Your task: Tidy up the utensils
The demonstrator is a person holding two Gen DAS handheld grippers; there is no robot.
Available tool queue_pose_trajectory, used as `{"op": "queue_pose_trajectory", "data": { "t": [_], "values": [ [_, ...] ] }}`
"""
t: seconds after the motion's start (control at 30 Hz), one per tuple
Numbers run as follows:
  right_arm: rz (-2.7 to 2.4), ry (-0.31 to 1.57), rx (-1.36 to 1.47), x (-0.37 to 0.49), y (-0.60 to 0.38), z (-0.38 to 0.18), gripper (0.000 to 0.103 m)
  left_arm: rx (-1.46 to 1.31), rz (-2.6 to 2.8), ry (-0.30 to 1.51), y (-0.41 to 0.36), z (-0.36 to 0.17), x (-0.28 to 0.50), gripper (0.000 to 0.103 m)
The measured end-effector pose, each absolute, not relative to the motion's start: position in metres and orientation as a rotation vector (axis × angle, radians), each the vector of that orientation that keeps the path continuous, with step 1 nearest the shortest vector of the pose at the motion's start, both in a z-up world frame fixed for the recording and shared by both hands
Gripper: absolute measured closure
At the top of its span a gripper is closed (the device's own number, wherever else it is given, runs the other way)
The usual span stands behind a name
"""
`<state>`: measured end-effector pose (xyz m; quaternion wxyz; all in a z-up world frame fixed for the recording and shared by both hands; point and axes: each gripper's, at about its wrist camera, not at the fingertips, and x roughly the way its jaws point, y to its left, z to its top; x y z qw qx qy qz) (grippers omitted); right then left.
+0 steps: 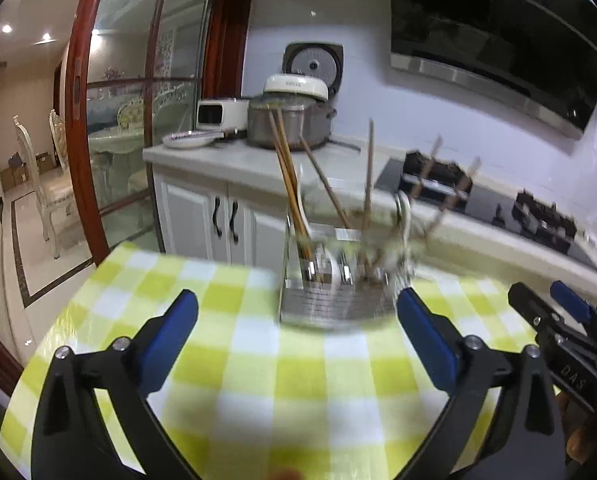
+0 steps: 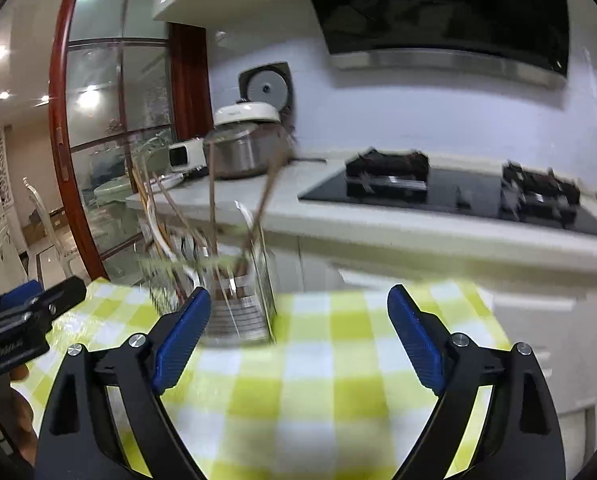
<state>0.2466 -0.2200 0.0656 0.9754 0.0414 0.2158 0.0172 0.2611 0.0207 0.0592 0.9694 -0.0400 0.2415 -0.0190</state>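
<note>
You held both grippers, left gripper [image 1: 297, 320] & right gripper [image 2: 299, 316], w/ jaws wide and nothing between them, just short of the blurred wire utensil holder [image 1: 330, 300] standing on the checked tablecloth [image 1: 258, 380], chopsticks [image 1: 288, 176] upright inside.

Left gripper [image 1: 298, 312] with jaws spread wide and empty over the green-checked tablecloth [image 1: 258, 380], blurred metal utensil holder [image 1: 330, 300] just ahead, chopsticks [image 1: 288, 184] leaning out, right gripper [image 1: 554, 312] at the right edge, rice cooker [image 1: 294, 92] on the counter behind.
</note>
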Motion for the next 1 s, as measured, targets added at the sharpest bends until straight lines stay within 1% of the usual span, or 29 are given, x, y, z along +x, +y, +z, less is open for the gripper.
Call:
{"op": "queue_pose_trajectory", "data": {
  "t": [0.17,0.37,0.7,1.0],
  "values": [
    [0.027,0.448,0.038,0.227,-0.226,0.056,0.019,-0.065,-0.072,0.514,0.007,0.048,0.24,0.005],
    [0.024,0.473,0.059,0.225,-0.237,0.057,0.019,-0.073,-0.081,0.5,0.002,0.055,0.232,0.005],
    [0.029,0.477,0.039,0.224,-0.233,0.059,0.019,-0.107,-0.083,0.494,0.005,0.058,0.232,0.004],
    [0.034,0.479,0.039,0.223,-0.232,0.059,0.019,-0.077,-0.052,0.481,0.003,0.06,0.23,0.004]
  ]
}}
